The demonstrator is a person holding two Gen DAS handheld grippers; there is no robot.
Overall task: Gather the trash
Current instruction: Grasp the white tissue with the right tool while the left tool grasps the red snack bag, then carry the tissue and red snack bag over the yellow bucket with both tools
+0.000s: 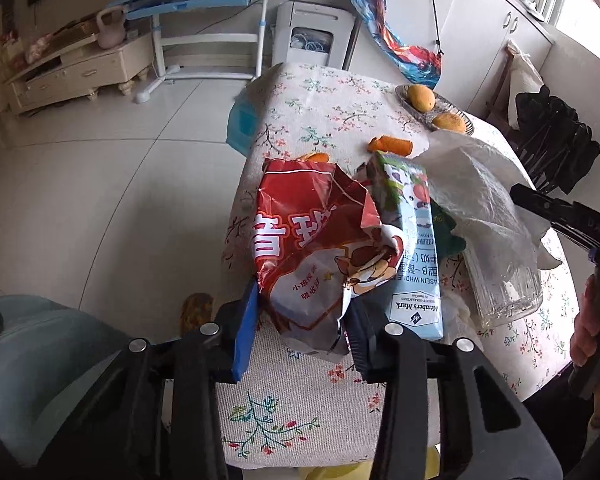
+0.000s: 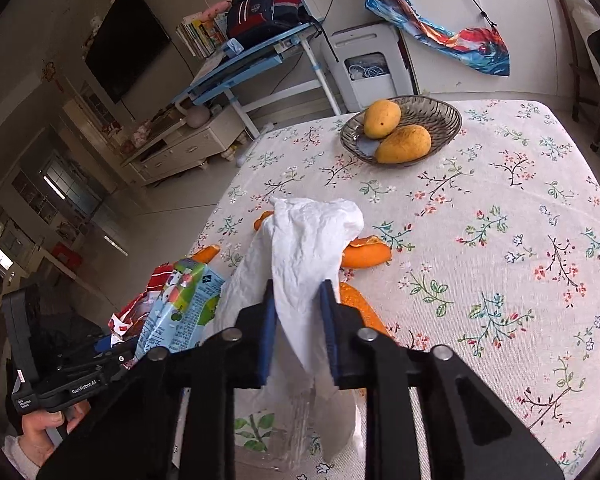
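Trash is being gathered from the near edge of the floral tablecloth, with both grippers clamped on separate pieces. A crumpled red snack bag is being pinched at its near end by the left gripper, its pads pressed into the foil. A white tissue is being squeezed by the right gripper, the paper bunched tightly between the blue pads and draped over a clear plastic container lying on its side. Just right of the bag, a blue milk carton is lying against it, and orange peels are scattered slightly farther out. Well beyond, at the far side, a bowl of mangoes is sitting untouched.

For a clean lift, both grips are best kept firm while the pieces are being raised straight up. The bag is probably being caught only by a fold, so slipping is likely if it is jerked. The tissue may drag on the container beneath; a slow rise is advised so nothing is being tipped off the table's edge.
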